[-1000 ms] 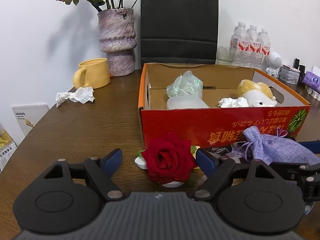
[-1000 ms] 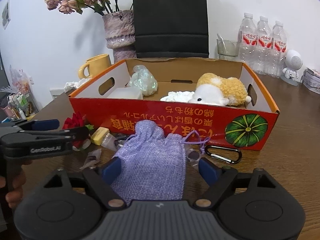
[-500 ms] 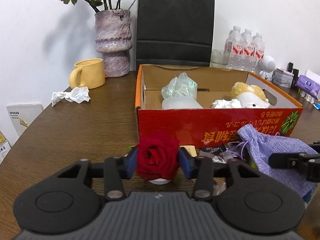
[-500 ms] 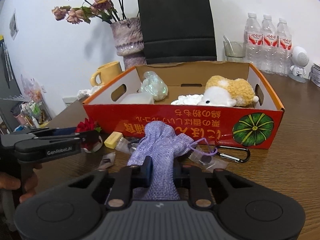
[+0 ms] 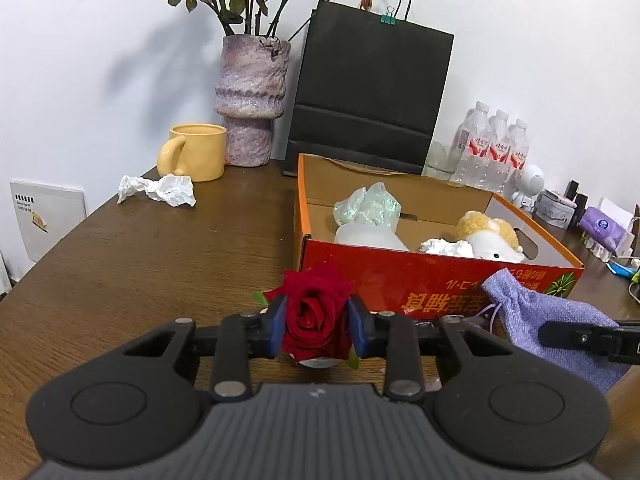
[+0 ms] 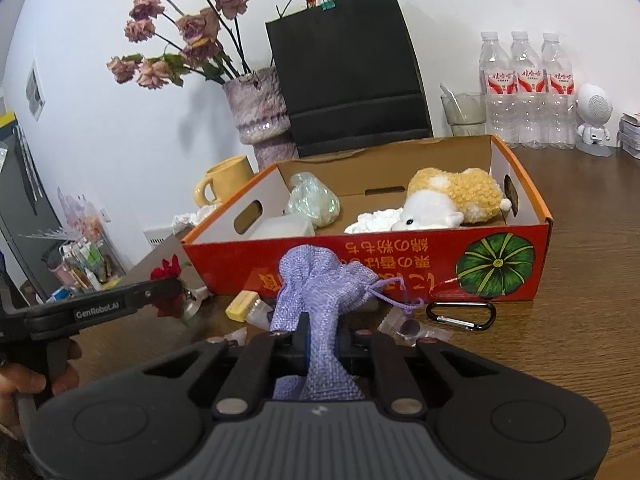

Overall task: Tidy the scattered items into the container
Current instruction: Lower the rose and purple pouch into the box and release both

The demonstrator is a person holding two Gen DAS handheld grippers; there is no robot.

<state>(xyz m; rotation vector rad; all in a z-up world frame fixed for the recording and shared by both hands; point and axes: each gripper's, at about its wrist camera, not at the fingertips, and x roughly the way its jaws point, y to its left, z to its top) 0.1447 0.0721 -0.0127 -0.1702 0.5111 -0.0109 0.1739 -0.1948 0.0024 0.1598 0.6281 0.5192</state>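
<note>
My left gripper [image 5: 317, 330] is shut on a red rose [image 5: 314, 316] and holds it above the table, just in front of the red cardboard box [image 5: 440, 284]. My right gripper [image 6: 320, 338] is shut on a purple drawstring pouch [image 6: 320, 284] and lifts it in front of the box [image 6: 400, 264]. The box holds a plush toy [image 6: 452, 196], a crumpled tissue [image 6: 374, 220], an iridescent bag [image 6: 314, 200] and a white tub [image 6: 282, 228]. The pouch also shows at the right of the left wrist view [image 5: 548, 320].
On the table by the box lie a black carabiner [image 6: 460, 314], a yellow block [image 6: 242, 306] and small wrappers [image 6: 412, 328]. A crumpled tissue [image 5: 158, 190], yellow mug [image 5: 196, 158], vase [image 5: 250, 100], black paper bag [image 5: 372, 96] and water bottles [image 5: 492, 148] stand behind.
Both grippers closed: the left on the rose, the right on the pouch. Both have since risen off the table with their items.
</note>
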